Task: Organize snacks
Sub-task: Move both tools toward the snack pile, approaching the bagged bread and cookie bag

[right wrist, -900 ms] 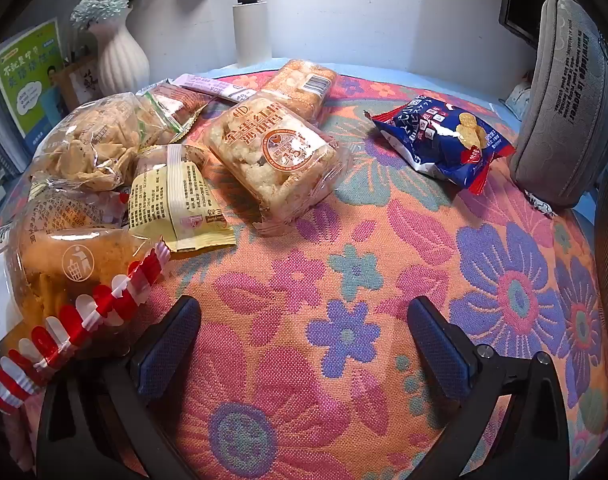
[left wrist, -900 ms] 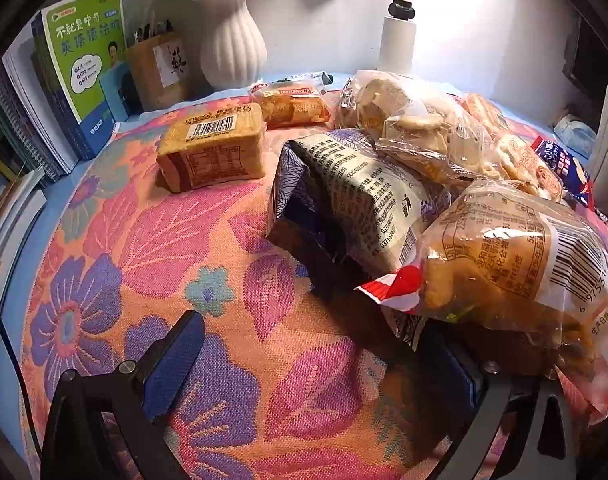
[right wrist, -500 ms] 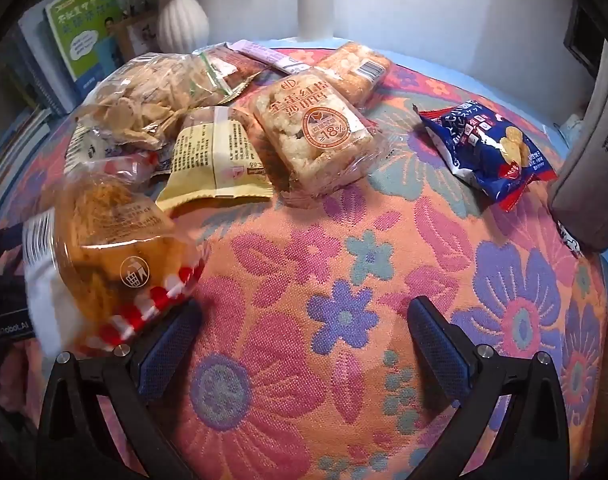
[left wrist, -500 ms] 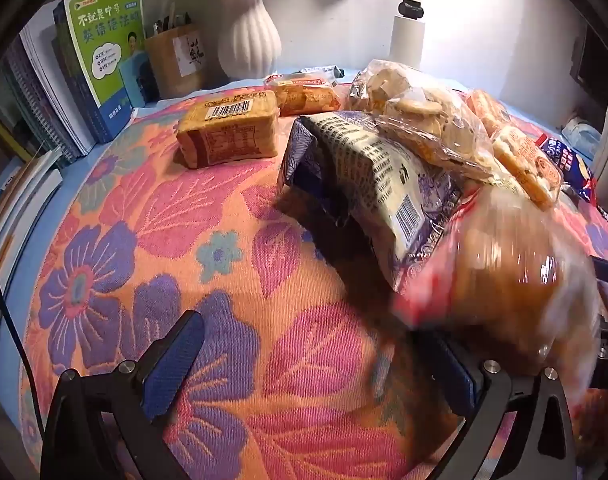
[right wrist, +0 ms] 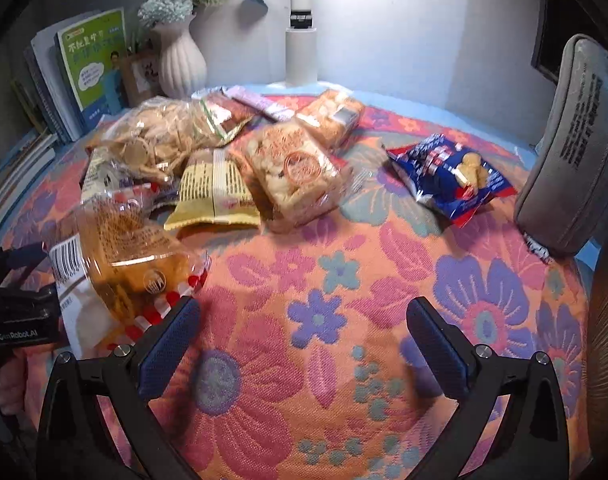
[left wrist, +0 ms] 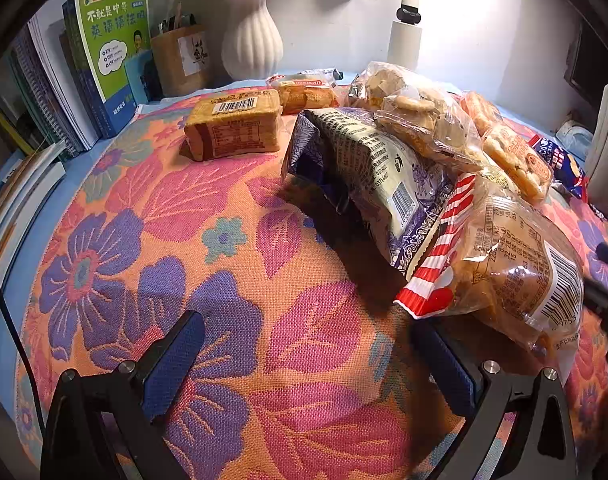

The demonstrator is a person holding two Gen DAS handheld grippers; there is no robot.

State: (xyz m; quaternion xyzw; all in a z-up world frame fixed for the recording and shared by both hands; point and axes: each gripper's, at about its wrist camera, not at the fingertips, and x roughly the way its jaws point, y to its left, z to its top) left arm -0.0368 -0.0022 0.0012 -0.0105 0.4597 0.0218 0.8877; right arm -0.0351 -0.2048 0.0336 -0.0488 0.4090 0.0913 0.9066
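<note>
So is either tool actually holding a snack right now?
No. Both the left tool and right tool are open with only tablecloth between their fingers.

Right hand-held gripper [right wrist: 304,344] gapes over the floral cloth [right wrist: 343,280], striped-edged snack bag [right wrist: 132,264] beside its left finger

left gripper [left wrist: 307,364] agape, right gripper [right wrist: 304,344] agape

Worktop [right wrist: 343,420] under floral cloth [left wrist: 224,280]. Directly on it: boxy cake pack [left wrist: 234,128], blue chip bag [right wrist: 451,178], rice-cracker pack [right wrist: 292,172], grey pouch [right wrist: 575,140] (upright), white vase [left wrist: 252,36] at back.
</note>
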